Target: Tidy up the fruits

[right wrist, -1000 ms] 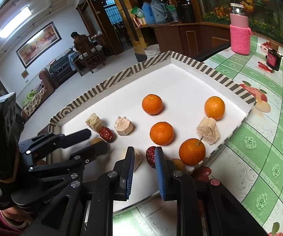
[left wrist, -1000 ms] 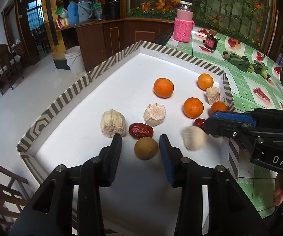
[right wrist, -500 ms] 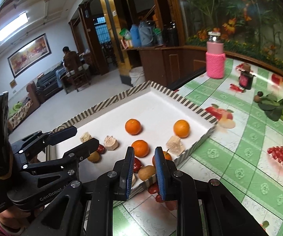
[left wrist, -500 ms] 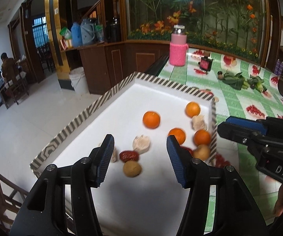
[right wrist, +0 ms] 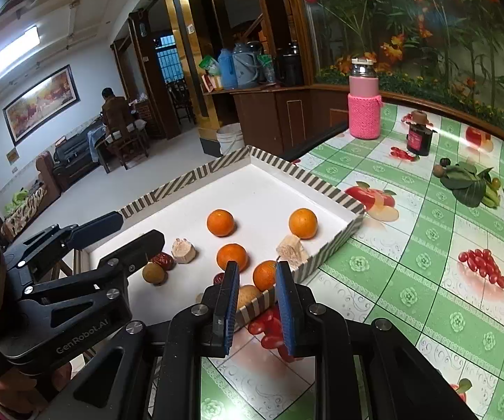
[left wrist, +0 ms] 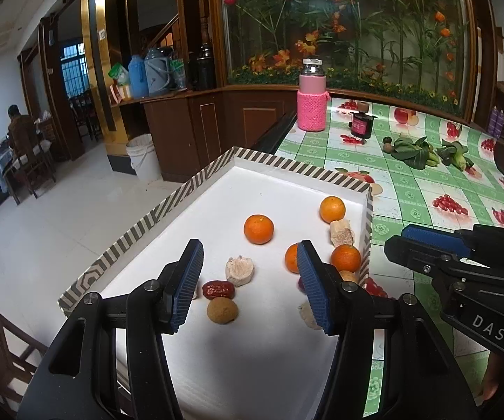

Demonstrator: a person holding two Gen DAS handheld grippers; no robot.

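A white tray with a striped rim [left wrist: 195,189] [right wrist: 322,182] holds several oranges [left wrist: 258,229] [right wrist: 220,222], pale sugarcane chunks [left wrist: 239,270] [right wrist: 183,250], a red date [left wrist: 218,289] [right wrist: 163,261] and a brown longan [left wrist: 221,310] [right wrist: 153,273]. My left gripper [left wrist: 250,283] is open and empty, raised above the tray's near end. My right gripper [right wrist: 257,306] is empty, its fingers a narrow gap apart, raised over the tray's right corner; it also shows in the left wrist view [left wrist: 427,245].
The tray sits on a green fruit-print tablecloth [right wrist: 427,262]. A pink-sleeved bottle [left wrist: 312,99] [right wrist: 364,105], a dark jar [right wrist: 418,138] and leafy greens [left wrist: 416,150] [right wrist: 469,185] stand further back. The table drops to the floor on the left.
Both grippers have lifted and pulled back from the tray. The left gripper's fingers have opened wider. The fruit now looks smaller and farther away.
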